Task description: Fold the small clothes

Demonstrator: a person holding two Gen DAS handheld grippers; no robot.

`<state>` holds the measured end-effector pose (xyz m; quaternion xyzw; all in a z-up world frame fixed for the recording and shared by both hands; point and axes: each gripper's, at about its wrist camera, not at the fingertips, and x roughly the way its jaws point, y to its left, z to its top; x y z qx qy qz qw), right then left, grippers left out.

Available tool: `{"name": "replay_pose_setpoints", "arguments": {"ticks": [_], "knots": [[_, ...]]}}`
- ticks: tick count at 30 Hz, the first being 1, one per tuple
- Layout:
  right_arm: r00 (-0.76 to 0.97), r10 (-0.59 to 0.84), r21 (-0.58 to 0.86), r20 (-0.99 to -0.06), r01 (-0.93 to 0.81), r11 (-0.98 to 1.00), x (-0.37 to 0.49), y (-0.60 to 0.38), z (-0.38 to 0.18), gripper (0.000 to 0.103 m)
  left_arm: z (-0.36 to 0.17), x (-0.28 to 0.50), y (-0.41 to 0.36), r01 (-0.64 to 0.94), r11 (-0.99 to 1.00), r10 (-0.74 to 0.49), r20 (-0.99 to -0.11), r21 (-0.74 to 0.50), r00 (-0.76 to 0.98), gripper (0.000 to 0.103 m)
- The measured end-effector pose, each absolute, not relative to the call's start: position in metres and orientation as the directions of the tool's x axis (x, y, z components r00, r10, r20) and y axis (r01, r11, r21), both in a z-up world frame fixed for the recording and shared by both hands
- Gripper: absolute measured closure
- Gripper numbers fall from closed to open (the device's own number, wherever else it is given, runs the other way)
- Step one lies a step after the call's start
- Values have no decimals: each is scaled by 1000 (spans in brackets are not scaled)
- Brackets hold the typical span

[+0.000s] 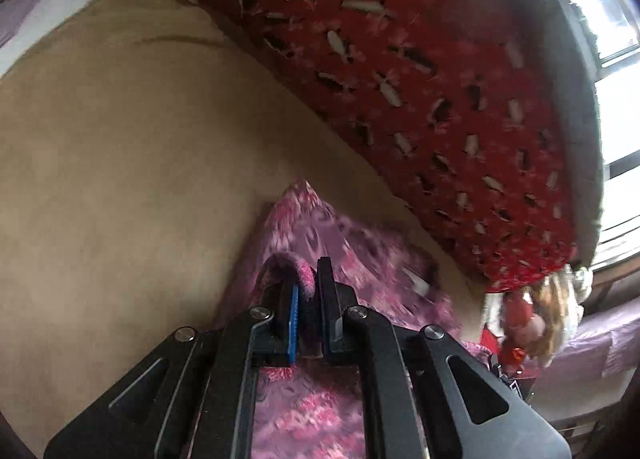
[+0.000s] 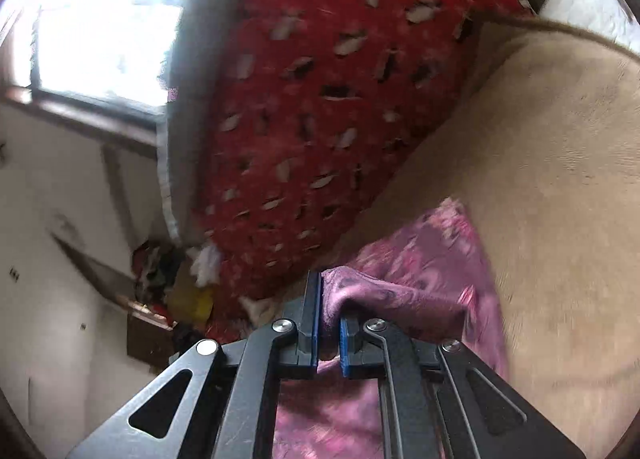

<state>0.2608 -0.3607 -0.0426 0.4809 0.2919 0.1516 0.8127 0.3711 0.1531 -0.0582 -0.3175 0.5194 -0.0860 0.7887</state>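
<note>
Pink patterned garment (image 1: 320,227) is pinched by the left claw (image 1: 306,291) and right claw (image 2: 329,299) alike, trailing ahead of both over the tan blanket (image 1: 120,159); folding looks barely started.

A garment (image 1: 320,227) is laid on a blanket (image 1: 120,179), just beside a patterned quilt (image 1: 420,79) behind it. One edge is pinched in the left gripper (image 1: 307,299), another in the right gripper (image 2: 329,313). A window (image 2: 100,19) is seen beyond the quilt.
</note>
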Motion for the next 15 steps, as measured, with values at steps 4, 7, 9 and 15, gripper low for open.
{"name": "replay_pose_setpoints", "arguments": {"ticks": [4, 7, 9, 15], "knots": [[734, 534, 861, -420, 136, 490, 293, -365, -68, 91, -77, 396, 146, -214, 803, -456, -803, -557, 383, 97], [725, 539, 869, -428, 165, 467, 303, -371, -67, 91, -74, 401, 164, -239, 704, -560, -730, -668, 393, 97], [742, 543, 891, -392, 160, 425, 303, -379, -62, 89, -65, 399, 177, -234, 630, -623, -662, -741, 418, 97], [845, 447, 935, -295, 158, 318, 275, -411, -50, 54, -41, 390, 199, -218, 642, -600, -659, -735, 455, 68]]}}
